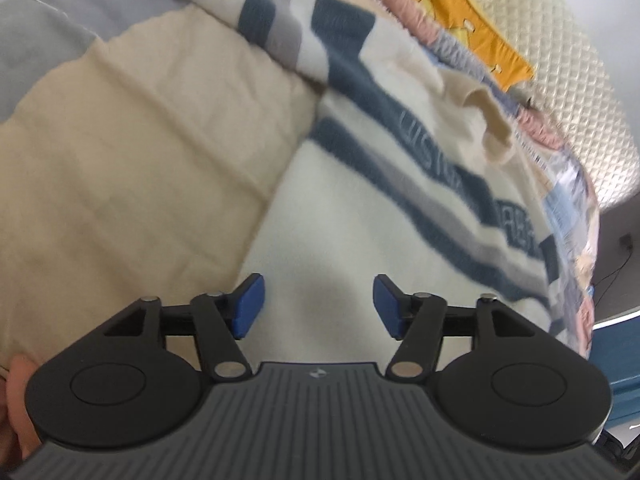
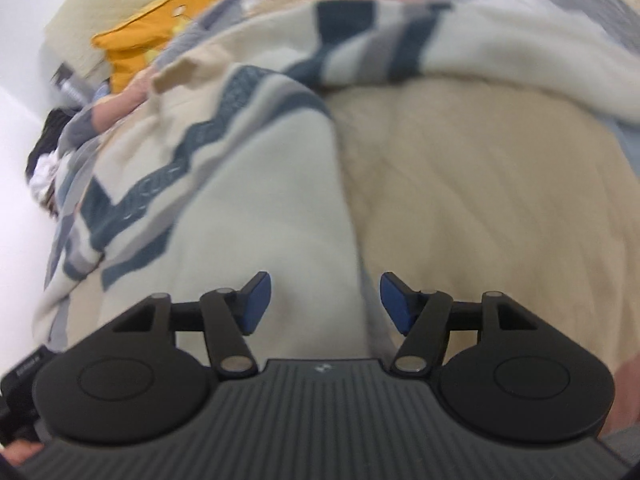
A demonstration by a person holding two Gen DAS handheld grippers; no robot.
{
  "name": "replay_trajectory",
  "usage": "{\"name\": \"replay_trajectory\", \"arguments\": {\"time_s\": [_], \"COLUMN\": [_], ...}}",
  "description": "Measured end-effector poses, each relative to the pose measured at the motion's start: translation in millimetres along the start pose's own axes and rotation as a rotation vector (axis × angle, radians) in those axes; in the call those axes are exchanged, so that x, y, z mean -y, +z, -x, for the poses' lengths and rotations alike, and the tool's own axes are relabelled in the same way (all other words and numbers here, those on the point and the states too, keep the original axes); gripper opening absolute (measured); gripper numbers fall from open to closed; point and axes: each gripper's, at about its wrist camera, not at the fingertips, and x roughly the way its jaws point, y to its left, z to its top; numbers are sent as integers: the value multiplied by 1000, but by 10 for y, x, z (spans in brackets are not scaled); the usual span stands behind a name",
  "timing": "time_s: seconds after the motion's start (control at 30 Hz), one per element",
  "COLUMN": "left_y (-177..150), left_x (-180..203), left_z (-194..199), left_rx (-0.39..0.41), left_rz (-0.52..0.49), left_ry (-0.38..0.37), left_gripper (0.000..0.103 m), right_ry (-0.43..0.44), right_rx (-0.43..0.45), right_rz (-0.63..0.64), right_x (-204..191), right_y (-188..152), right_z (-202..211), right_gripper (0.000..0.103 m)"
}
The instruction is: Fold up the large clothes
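Lying spread across a beige quilted bedcover (image 1: 132, 168): a large cream knitted sweater with dark teal and grey stripes (image 1: 360, 216), its lettered stripe band running diagonally through the left wrist view and its plain lower body reaching down toward the camera. Showing, in the right wrist view, the same cream knitted sweater (image 2: 260, 184) with one side already turned in over itself, a soft lengthwise edge running down between the fabric and the bare bedcover (image 2: 480, 200), and a striped sleeve draping across the far side. Hovering just above the cream knit, the left gripper (image 1: 319, 306), blue pads (image 1: 250, 306) standing well apart with nothing pinched between them, only flat fabric beneath. Hanging likewise over the folded edge, the right gripper (image 2: 326, 302), blue pads (image 2: 256, 302) parted and empty, straddling the boundary of sweater and bedcover. Probably releasing or reaching for a fresh hold rather than carrying, judging by open jaws over slack cloth; both views blurring, so exact contact being hard to settle. Resting farther out along the bed's far side: a mustard-yellow cloth (image 1: 476, 28) and a patchwork-patterned quilt (image 1: 568, 200), kept clear of the folding area, presumably leaving room for laying the garment flat.
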Motion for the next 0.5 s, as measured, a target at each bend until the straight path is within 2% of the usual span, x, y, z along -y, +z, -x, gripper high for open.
{"name": "replay_trajectory", "arguments": {"time_s": [0.07,0.13,0.3,0.43,0.5], "left_y": [-29,-60,-157,-239,-244], "left_x": [-44,-37,-23,17,60], "left_z": [-23,-5,-3,24,14], "left_rx": [-7,-6,-35,-74,-101], "left_rz": [48,49,72,74,48], "left_ry": [-4,-1,2,-7,18], "left_gripper": [67,67,68,66,50], "right_ry": [33,75,114,186,194], "right_rx": [-40,-66,-80,-108,-102], "right_rz": [-59,-114,-127,-113,-87], "right_x": [127,199,186,149,113], "right_y": [-52,-89,-139,-168,-156], "right_z": [-77,-124,-182,-135,-84], "right_gripper": [64,64,61,26,18]}}
